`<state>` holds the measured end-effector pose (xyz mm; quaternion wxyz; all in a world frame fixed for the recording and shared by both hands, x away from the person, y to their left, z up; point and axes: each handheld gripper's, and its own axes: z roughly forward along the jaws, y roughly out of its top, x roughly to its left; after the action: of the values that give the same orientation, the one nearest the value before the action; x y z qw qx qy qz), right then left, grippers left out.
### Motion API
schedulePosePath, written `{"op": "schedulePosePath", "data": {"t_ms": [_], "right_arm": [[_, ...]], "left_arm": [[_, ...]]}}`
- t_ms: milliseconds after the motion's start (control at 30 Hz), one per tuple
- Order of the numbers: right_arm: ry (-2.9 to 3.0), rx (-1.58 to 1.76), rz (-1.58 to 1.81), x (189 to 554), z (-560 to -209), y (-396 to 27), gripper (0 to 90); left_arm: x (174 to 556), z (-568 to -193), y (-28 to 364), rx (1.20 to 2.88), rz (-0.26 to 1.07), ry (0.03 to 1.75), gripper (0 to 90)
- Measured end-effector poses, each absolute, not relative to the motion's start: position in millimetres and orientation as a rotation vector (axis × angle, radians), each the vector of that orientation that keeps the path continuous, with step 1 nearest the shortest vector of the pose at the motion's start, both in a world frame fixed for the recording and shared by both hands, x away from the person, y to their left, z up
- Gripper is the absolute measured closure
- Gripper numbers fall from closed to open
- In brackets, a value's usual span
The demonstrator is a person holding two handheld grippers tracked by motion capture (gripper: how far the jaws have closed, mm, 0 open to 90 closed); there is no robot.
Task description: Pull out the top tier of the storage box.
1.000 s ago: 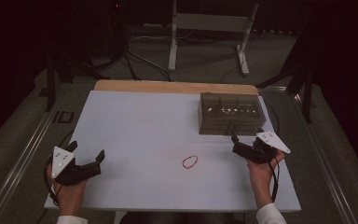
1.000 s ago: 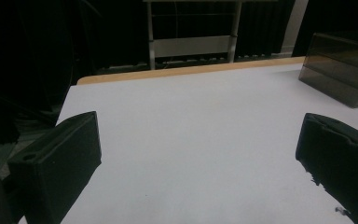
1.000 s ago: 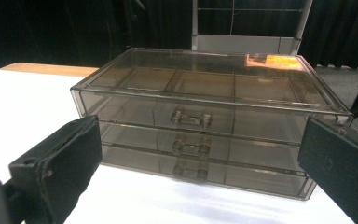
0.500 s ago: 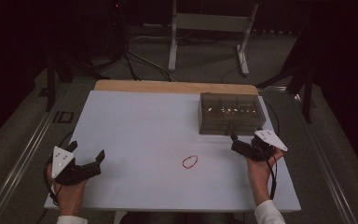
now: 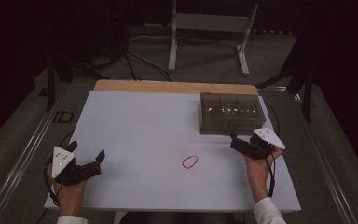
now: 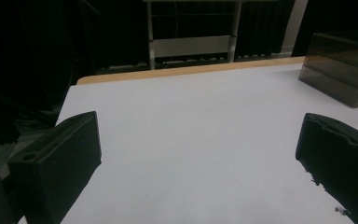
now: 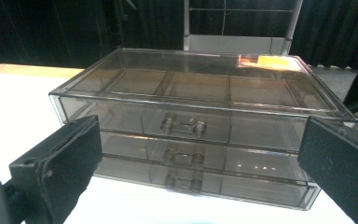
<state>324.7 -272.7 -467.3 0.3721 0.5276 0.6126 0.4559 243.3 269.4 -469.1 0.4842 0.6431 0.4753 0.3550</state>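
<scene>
The high view sat above the near edge of the white rectangular table (image 5: 135,116), looking forward and down. The left gripper view rode low by the near left corner, facing the far edge. The right gripper view was right up close to the smoky clear plastic drawer box (image 7: 191,126), which all three views caught (image 5: 230,112) (image 6: 342,67).

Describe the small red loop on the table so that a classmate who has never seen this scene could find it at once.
Start at the white table and its smoky clear drawer box at the far right. Come toward the near edge, left of the right gripper: the red rubber band lies flat, alone, the only coloured thing there.
</scene>
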Motion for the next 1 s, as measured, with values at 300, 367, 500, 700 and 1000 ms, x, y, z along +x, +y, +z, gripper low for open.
{"op": "schedulePosePath", "data": {"t_ms": [300, 367, 500, 700, 1000], "right_arm": [[1.562, 1.363, 1.14, 329.9, -471.5, -267.8, 0.0], [1.562, 1.364, 1.138, 331.0, -471.8, -266.9, 0.0], [1.553, 1.363, 1.125, 333.1, -471.3, -264.8, 0.0], [1.537, 1.363, 1.127, 336.6, -470.7, -262.2, 0.0], [1.539, 1.372, 1.12, 341.9, -473.3, -258.5, 0.0]], "left_arm": [[243.2, -469.1, 269.4, 1.565, 0.867, 1.158, 1.5], [243.3, -469.2, 269.6, 1.566, 0.866, 1.158, 1.6], [243.3, -469.2, 269.8, 1.566, 0.866, 1.158, 1.6], [243.5, -469.3, 269.2, 1.569, 0.866, 1.156, 1.6], [243.6, -469.4, 269.3, 1.568, 0.865, 1.158, 1.6]]}}
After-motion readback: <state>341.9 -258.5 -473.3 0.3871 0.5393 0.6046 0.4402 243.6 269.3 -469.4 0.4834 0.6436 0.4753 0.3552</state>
